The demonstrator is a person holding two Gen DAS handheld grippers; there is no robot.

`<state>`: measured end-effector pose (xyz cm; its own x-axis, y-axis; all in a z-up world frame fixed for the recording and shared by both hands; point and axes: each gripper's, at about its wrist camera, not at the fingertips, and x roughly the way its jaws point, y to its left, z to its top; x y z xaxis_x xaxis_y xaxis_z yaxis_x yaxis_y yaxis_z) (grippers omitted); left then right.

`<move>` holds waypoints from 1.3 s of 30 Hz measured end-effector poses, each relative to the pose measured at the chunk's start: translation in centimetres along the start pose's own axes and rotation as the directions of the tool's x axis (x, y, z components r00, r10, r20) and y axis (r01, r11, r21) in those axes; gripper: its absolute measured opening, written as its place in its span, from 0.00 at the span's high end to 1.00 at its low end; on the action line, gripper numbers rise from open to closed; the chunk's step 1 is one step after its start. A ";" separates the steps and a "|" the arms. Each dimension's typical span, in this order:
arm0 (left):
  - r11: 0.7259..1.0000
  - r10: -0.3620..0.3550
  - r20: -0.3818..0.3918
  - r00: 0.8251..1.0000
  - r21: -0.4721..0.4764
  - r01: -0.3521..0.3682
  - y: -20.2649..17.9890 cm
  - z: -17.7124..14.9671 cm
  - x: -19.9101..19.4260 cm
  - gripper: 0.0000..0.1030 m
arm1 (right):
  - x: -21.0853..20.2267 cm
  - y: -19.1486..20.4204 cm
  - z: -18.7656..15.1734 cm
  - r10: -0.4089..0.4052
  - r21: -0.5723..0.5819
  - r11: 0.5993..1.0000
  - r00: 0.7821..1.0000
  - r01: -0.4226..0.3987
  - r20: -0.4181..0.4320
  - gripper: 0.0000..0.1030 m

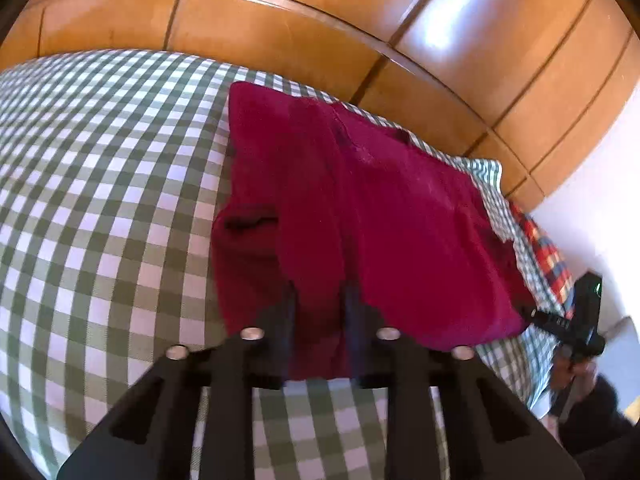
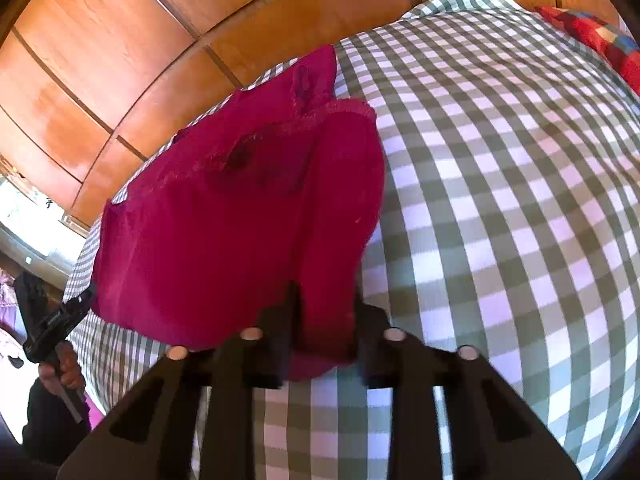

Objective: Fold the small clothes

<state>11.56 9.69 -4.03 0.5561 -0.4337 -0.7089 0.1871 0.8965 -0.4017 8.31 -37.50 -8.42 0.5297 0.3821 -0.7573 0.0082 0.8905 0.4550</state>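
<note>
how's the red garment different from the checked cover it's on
The red garment is plain deep red; the checked cover is green-and-white gingham. The garment is small and rumpled, with folds; the cover spreads wide and smooth beneath it. The garment's near edge is pinched in the left gripper and right gripper; the cover lies ungripped. Both are cloth.

No text, label or number can be read anywhere

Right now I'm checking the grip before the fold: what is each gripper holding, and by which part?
Both pinch the magenta garment at its near edge: the left gripper at one end, the right gripper at the other.
</note>
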 end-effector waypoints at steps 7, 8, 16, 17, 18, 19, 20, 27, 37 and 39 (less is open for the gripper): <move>0.992 -0.124 0.030 0.992 0.040 0.122 -0.2 -4.0 -7.2 0.94 | -4.7 -0.1 -1.1 -0.022 -0.135 0.991 1.000 0.022 0.003 0.88; 0.990 -0.129 0.019 0.991 0.055 0.128 -0.5 -5.3 -8.1 0.94 | -5.0 -0.1 -1.7 -0.028 -0.154 0.988 1.000 0.026 -0.008 0.88; 0.994 -0.106 -0.123 0.987 -0.009 0.106 -1.5 -15.5 -8.8 0.93 | -7.3 -1.9 -8.7 -0.043 -0.203 0.979 0.990 0.016 -0.134 0.86; 0.993 -0.114 -0.124 0.986 -0.037 0.111 -1.3 -16.0 -9.0 0.93 | -7.5 -2.0 -8.9 -0.046 -0.201 0.979 0.991 0.019 -0.129 0.82; 0.992 -0.117 -0.111 0.987 -0.049 0.112 -1.2 -16.0 -9.3 0.83 | -7.7 -2.2 -8.8 -0.046 -0.194 0.981 0.991 0.022 -0.122 0.70; 0.992 -0.118 -0.086 0.989 -0.059 0.113 -1.0 -15.6 -9.7 0.67 | -7.9 -2.5 -8.5 -0.042 -0.182 0.983 0.993 0.022 -0.106 0.54; 0.990 -0.120 -0.045 0.992 -0.078 0.116 -0.7 -14.7 -10.3 0.58 | -8.3 -2.8 -7.9 -0.046 -0.164 0.986 0.996 0.033 -0.074 0.49; 0.991 -0.122 0.071 0.990 -0.050 0.126 -1.3 -9.2 -8.2 0.27 | -6.2 -2.6 -3.5 -0.094 -0.156 0.984 0.996 0.092 -0.005 0.49; 0.990 -0.140 0.027 0.990 -0.014 0.140 -2.8 -9.7 -4.5 0.93 | -6.8 0.8 -3.2 -0.107 -0.284 0.952 0.993 0.115 0.044 0.93; 0.983 -0.181 0.091 0.979 -0.012 0.183 -2.7 -9.8 -6.8 0.93 | -9.0 1.9 -2.9 -0.074 -0.310 0.946 0.993 0.097 0.087 0.93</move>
<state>-0.67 9.31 -3.86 0.5843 -0.5790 -0.5686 0.2759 0.8006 -0.5318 1.05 -38.54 -2.09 0.5993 0.2925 -0.7452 -0.2037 0.9559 0.2114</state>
